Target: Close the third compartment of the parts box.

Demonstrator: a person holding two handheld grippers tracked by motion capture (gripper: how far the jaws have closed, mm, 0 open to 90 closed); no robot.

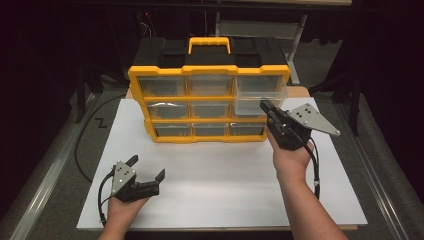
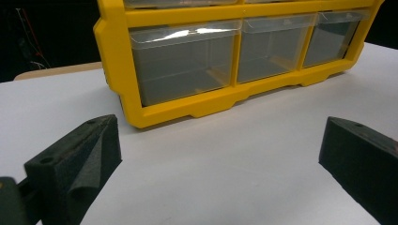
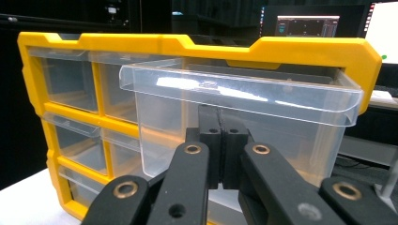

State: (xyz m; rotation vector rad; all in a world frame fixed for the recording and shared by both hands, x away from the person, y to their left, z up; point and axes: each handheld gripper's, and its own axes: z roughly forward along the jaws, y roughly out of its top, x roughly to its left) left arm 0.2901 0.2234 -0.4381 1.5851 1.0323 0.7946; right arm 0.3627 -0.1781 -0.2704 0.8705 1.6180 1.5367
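A yellow and black drawer organizer (image 1: pixel 210 70) stands upright at the back of the white board (image 1: pixel 215 180), with three rows of clear drawers. Its top right clear drawer (image 1: pixel 260 97) sticks partly out of the frame. My right gripper (image 1: pixel 265 106) is shut at that drawer's front. In the right gripper view the jaws (image 3: pixel 220 126) are pressed together against the drawer's front wall (image 3: pixel 281 101), under its lip. My left gripper (image 1: pixel 147 167) rests low on the board at the front left, open and holding nothing. Ahead of its jaws (image 2: pixel 220 154) is the organizer's bottom row (image 2: pixel 187 108).
The organizer's yellow carry handle (image 1: pixel 209 44) is on top. Dark floor and a metal rail (image 1: pixel 45 170) flank the board on the left. A black cable (image 1: pixel 316 170) trails from my right gripper. Monitors (image 3: pixel 307 26) glow behind the organizer in the right gripper view.
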